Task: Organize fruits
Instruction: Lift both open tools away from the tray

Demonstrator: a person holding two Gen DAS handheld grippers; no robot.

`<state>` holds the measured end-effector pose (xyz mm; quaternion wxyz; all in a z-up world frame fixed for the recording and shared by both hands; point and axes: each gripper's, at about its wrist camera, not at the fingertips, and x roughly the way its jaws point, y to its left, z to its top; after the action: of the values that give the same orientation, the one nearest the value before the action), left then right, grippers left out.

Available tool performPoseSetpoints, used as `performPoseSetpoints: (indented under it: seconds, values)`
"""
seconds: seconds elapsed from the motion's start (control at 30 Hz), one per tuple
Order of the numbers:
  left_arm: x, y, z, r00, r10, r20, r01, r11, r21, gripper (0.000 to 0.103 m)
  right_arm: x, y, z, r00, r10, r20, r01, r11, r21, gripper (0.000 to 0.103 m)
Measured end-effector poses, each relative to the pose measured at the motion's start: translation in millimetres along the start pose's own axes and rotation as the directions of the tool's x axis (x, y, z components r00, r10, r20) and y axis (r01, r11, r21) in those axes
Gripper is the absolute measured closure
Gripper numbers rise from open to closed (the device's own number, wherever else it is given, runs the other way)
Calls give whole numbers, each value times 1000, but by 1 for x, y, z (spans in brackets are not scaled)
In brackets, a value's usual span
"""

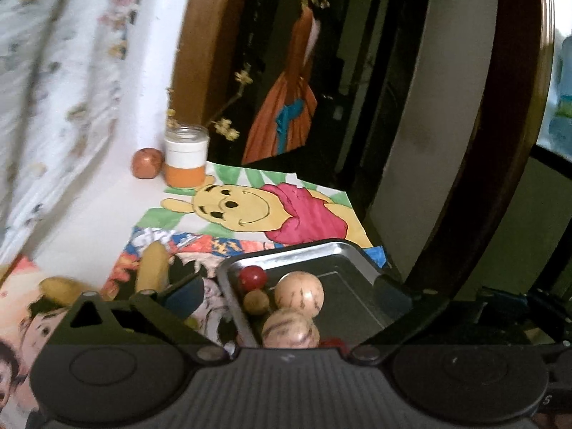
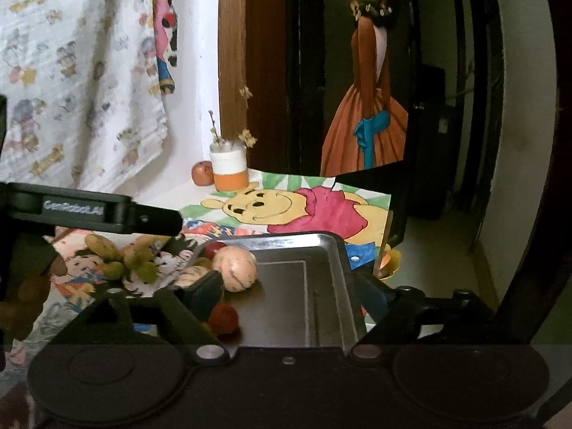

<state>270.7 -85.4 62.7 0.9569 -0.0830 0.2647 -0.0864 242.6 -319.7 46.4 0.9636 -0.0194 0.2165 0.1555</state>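
A: What lies at the left of the scene?

B: A patterned cloth [image 2: 71, 71] hangs against the wall. Below it, on cartoon drawings [image 2: 82, 268], lie loose yellow-green fruits [image 2: 137, 261], outside the tray. In the left wrist view a yellow fruit [image 1: 152, 266] lies just beyond the left finger.

A: And the left gripper?

B: The left gripper [image 1: 289, 298] hovers over the near left part of the metal tray [image 1: 343, 248], its fingers wide apart and holding nothing. Its black arm [image 2: 93, 211] crosses the left side of the right wrist view.

A: What does the tray hold?

B: A small red ball [image 1: 252, 277], a small brown ball [image 1: 256, 302] and two pale striped fruits [image 1: 299, 295], all grouped in the tray's left part. The right wrist view adds a fuzzy red fruit [image 2: 223, 318] at the near left corner.

A: What stands farther back?

B: A reddish apple [image 1: 147, 163] touches or nearly touches a white and orange jar [image 1: 186, 159] with dried twigs. Beside them lies a bear drawing [image 1: 264, 211].

A: And at the right?

B: The right gripper [image 2: 289, 293] sits over the tray's near edge, fingers spread and holding nothing. A painting of a woman in an orange dress [image 2: 368, 107] leans behind.
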Motion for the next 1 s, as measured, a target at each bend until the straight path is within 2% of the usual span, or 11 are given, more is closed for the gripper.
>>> performPoseSetpoints:
  seconds: [0.1, 0.23, 0.5, 0.63, 0.83, 1.0]
  values:
    - [-24, 6, -9, 1000, -7, 1, 7, 999, -36, 0, -21, 11, -3, 1000, -4, 15, 4, 1000, 1, 7]
    - [-58, 13, -24, 999, 32, 14, -31, 998, -53, 0, -50, 24, -8, 999, -1, 36, 0, 1000, 12, 1]
    - [-120, 20, -58, 992, 120, 33, -118, 991, -54, 0, -101, 50, -16, 998, -8, 60, 7, 1000, 23, 1]
    - [-145, 31, -80, 986, 163, 20, -160, 983, -87, 0, -123, 58, -24, 998, -14, 60, 11, 998, 63, 1]
    - [-173, 54, -108, 978, 205, -30, -207, 970, -129, 0, -149, 73, -37, 1000, -8, 15, 6, 993, 120, 0]
    - [-193, 68, -122, 970, 238, -53, -243, 960, -136, 0, -161, 93, -44, 1000, 5, -21, -3, 994, 110, 0]
